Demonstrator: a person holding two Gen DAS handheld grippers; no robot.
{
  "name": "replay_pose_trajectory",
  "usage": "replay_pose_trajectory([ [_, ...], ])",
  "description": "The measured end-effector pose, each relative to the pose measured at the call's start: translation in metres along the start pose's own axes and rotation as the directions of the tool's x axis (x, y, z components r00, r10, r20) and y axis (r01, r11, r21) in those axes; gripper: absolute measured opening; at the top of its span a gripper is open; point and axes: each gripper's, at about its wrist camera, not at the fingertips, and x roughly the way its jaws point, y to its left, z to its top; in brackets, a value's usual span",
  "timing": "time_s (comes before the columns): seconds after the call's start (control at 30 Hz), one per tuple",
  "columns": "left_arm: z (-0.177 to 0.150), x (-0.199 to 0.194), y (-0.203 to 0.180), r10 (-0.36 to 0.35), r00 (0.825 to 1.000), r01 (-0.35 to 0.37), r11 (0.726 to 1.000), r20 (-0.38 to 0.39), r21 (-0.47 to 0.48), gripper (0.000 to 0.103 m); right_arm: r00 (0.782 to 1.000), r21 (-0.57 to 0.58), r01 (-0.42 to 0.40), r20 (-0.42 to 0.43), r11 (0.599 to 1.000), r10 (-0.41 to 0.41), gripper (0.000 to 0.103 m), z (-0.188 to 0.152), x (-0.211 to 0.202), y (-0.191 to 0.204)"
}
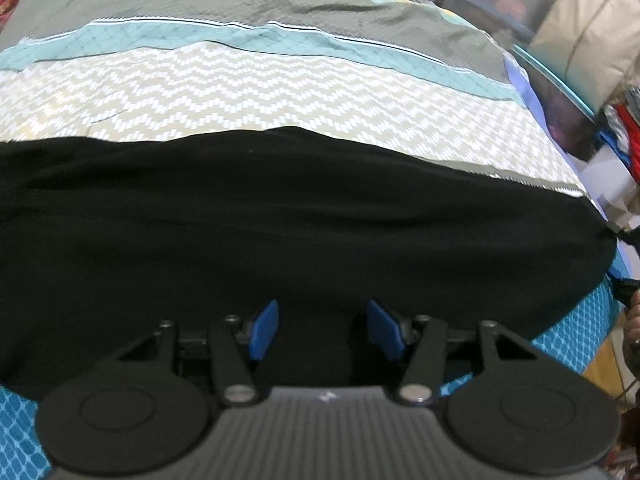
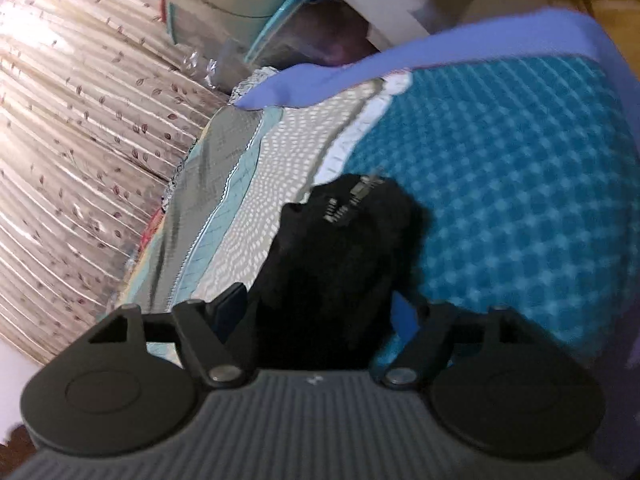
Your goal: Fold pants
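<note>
Black pants (image 1: 280, 220) lie spread in a wide band across the patterned bedspread (image 1: 240, 92). My left gripper (image 1: 324, 328) hovers over their near edge, its blue pads (image 1: 264, 330) apart with only flat cloth below them. In the right wrist view one end of the pants (image 2: 344, 248), with a small white-printed label (image 2: 356, 200), lies bunched on the blue dotted part of the spread (image 2: 500, 200). My right gripper (image 2: 318, 312) stands wide around this bunch. The cloth sits between the fingers, and the pads do not press on it.
The bed's right edge (image 1: 592, 200) drops off just past the end of the pants. Beyond it are a beige cushion (image 1: 592, 36) and dark clutter. A leaf-print curtain (image 2: 80, 140) hangs past the far side. A hand (image 1: 634, 328) shows at the right border.
</note>
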Motion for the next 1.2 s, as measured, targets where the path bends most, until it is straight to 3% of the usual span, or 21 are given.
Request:
replay_pose_trajectory([
  [0.03, 0.0, -0.001, 0.002, 0.001, 1.0, -0.001, 1.0, 0.003, -0.008, 0.052, 1.0, -0.026, 0.021, 0.004, 0.999, -0.021, 0.049, 0.001, 0.004, 0.005],
  [0.07, 0.0, -0.003, 0.005, 0.003, 1.0, -0.003, 1.0, 0.008, -0.014, 0.051, 0.999, -0.037, 0.053, 0.003, 0.998, -0.053, 0.023, 0.0, 0.007, 0.007],
  [0.17, -0.001, -0.009, 0.01, 0.008, 1.0, -0.007, 1.0, 0.029, -0.028, 0.051, 0.997, -0.045, 0.07, 0.03, 0.997, -0.069, 0.016, 0.0, 0.002, 0.015],
  [0.27, -0.001, -0.016, 0.023, 0.005, 0.999, -0.002, 0.997, 0.042, -0.075, 0.051, 0.996, -0.226, 0.059, 0.081, 0.972, -0.042, 0.015, -0.01, -0.014, 0.051],
  [0.37, 0.0, -0.021, 0.038, -0.012, 0.999, 0.019, 0.991, 0.053, -0.136, 0.051, 0.997, -0.447, -0.009, 0.067, 0.894, 0.043, 0.015, -0.025, -0.031, 0.104],
  [0.47, 0.0, -0.028, 0.05, -0.021, 0.996, 0.035, 0.984, 0.082, -0.175, 0.051, 0.995, -0.675, -0.095, -0.038, 0.732, 0.094, 0.015, -0.062, -0.036, 0.159],
  [0.53, -0.002, -0.032, 0.055, -0.024, 0.995, 0.043, 0.981, 0.102, -0.188, 0.051, 0.988, -0.796, -0.15, -0.136, 0.586, 0.068, 0.016, -0.103, -0.03, 0.185],
  [0.6, -0.006, -0.039, 0.065, -0.024, 0.993, 0.048, 0.978, 0.12, -0.204, 0.051, 0.969, -0.87, -0.22, -0.246, 0.442, -0.004, 0.025, -0.15, -0.017, 0.198],
  [0.63, -0.008, -0.043, 0.07, -0.022, 0.992, 0.049, 0.976, 0.127, -0.213, 0.051, 0.949, -0.892, -0.263, -0.308, 0.367, -0.068, 0.031, -0.177, -0.007, 0.2],
  [0.7, -0.013, -0.052, 0.083, -0.013, 0.989, 0.048, 0.97, 0.146, -0.238, 0.051, 0.913, -0.913, -0.319, -0.368, 0.254, -0.176, 0.059, -0.22, 0.006, 0.196],
  [0.77, -0.019, -0.066, 0.1, -0.001, 0.984, 0.048, 0.963, 0.176, -0.264, 0.052, 0.926, -0.937, -0.314, -0.338, 0.153, -0.167, 0.064, -0.241, -0.006, 0.199],
  [0.8, -0.023, -0.072, 0.109, 0.008, 0.982, 0.046, 0.959, 0.191, -0.28, 0.054, 0.923, -0.931, -0.336, -0.355, 0.142, -0.148, 0.067, -0.241, -0.015, 0.203],
  [0.83, -0.028, -0.079, 0.119, 0.02, 0.979, 0.043, 0.952, 0.205, -0.302, 0.054, 0.917, -0.921, -0.359, -0.378, 0.149, -0.124, 0.067, -0.237, -0.023, 0.207],
  [0.9, -0.036, -0.088, 0.138, 0.046, 0.975, 0.032, 0.939, 0.217, -0.344, 0.055, 0.905, -0.894, -0.395, -0.418, 0.21, -0.081, 0.066, -0.217, -0.033, 0.212],
  [0.97, -0.044, -0.095, 0.157, 0.076, 0.971, 0.02, 0.918, 0.227, -0.395, 0.054, 0.904, -0.863, -0.394, -0.426, 0.316, -0.036, 0.065, -0.192, -0.037, 0.215],
  [1.03, -0.05, -0.102, 0.173, 0.103, 0.967, 0.013, 0.894, 0.233, -0.448, 0.055, 0.911, -0.808, -0.378, -0.411, 0.451, 0.028, 0.062, -0.164, -0.039, 0.216],
  [1.1, -0.055, -0.108, 0.192, 0.117, 0.961, 0.029, 0.858, 0.251, -0.512, 0.055, 0.915, -0.728, -0.356, -0.4, 0.586, 0.06, 0.04, -0.146, -0.032, 0.215],
  [1.13, -0.057, -0.111, 0.2, 0.118, 0.958, 0.046, 0.838, 0.263, -0.543, 0.055, 0.916, -0.686, -0.338, -0.397, 0.645, 0.059, 0.034, -0.143, -0.027, 0.213],
  [1.2, -0.061, -0.117, 0.214, 0.132, 0.951, 0.063, 0.802, 0.279, -0.594, 0.06, 0.912, -0.633, -0.313, -0.407, 0.708, 0.04, 0.022, -0.15, -0.016, 0.207],
])
